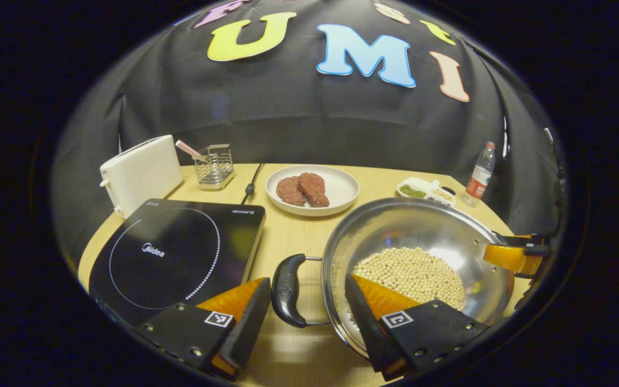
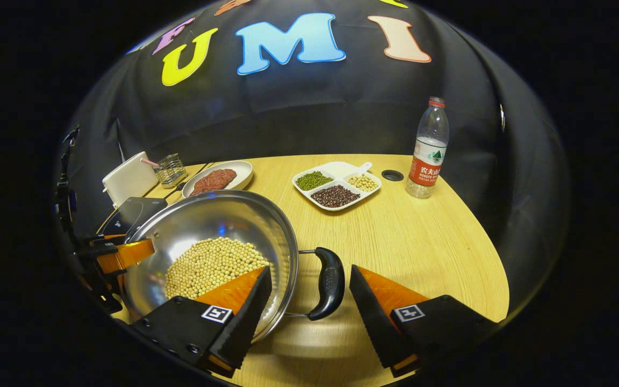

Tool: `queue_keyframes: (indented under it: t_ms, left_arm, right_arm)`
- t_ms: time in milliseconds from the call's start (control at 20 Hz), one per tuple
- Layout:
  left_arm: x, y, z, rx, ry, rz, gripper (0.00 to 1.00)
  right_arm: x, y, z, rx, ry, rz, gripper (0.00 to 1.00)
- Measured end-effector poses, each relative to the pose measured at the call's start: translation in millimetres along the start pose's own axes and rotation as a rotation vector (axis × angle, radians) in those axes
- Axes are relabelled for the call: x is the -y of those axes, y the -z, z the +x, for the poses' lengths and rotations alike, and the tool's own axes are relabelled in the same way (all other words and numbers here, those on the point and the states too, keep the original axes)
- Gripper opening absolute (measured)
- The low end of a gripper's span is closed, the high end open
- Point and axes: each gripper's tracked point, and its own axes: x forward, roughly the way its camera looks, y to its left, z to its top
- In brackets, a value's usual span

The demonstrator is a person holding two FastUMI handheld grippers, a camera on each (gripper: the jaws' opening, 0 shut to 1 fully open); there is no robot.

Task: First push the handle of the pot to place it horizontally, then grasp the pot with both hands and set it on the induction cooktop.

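Black cloth backs a pale wooden table (image 1: 288, 236) that carries everything. Going left to right in the left gripper view, the induction cooktop (image 1: 178, 255) lies at lower left, then the left gripper (image 1: 304, 301) at bottom centre, its fingers spread wide on either side of the pot's left handle (image 1: 287, 290); the pot (image 1: 411, 263), holding pale beans, sits right of centre just beside the cooktop. In the right gripper view the pot is at lower left, and the right gripper (image 2: 309, 293) stands wide open around the right handle (image 2: 328, 290). Both handles look level, though the fisheye bend makes that hard to confirm. To lift well, I would close both grippers squarely on the handles together, raise evenly so no beans spill, and carry the pot over the cooktop's ring.
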Motion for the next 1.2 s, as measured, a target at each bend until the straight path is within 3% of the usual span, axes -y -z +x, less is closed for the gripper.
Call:
queue_keyframes:
  t_ms: [50, 150, 300, 500, 550, 600, 750, 1000, 1200]
  left_arm:
    - [-0.4, 1.3, 1.9, -0.007, -0.006, 0.002, 0.84]
    - [3.1, 3.1, 5.5, -0.017, -0.006, 0.003, 0.82]
    - [4.9, 4.4, 7.3, -0.030, -0.010, 0.017, 0.84]
    - [-1.2, 9.1, 13.2, -0.053, -0.045, 0.043, 0.84]
    - [-2.4, 8.1, 13.4, -0.048, -0.043, 0.024, 0.68]
    - [-1.5, 8.1, 12.0, -0.043, -0.033, 0.006, 0.70]
    - [0.1, 8.4, 12.4, -0.059, -0.026, -0.021, 0.60]
    - [3.9, 1.3, 11.5, -0.055, -0.021, -0.040, 0.58]
    - [7.8, -13.6, 3.4, -0.037, -0.009, -0.033, 0.58]
  right_arm:
    - [-0.8, 0.3, 1.8, -0.006, -0.003, 0.014, 0.88]
    - [-1.1, 4.3, 5.6, -0.030, -0.004, 0.039, 0.88]
    - [0.2, 7.0, 11.6, -0.048, 0.007, 0.065, 0.68]
    - [0.0, 6.8, 11.3, -0.057, 0.009, 0.084, 0.65]
    - [0.0, 7.1, 12.4, -0.058, 0.007, 0.086, 0.64]
    - [0.5, 6.9, 13.0, -0.061, 0.008, 0.093, 0.64]
    - [-1.7, 6.3, 12.5, -0.077, 0.004, 0.117, 0.56]
    - [1.2, 6.6, 9.1, -0.109, -0.001, 0.153, 0.43]
    - [1.4, -4.7, -4.6, -0.096, 0.018, 0.143, 0.43]
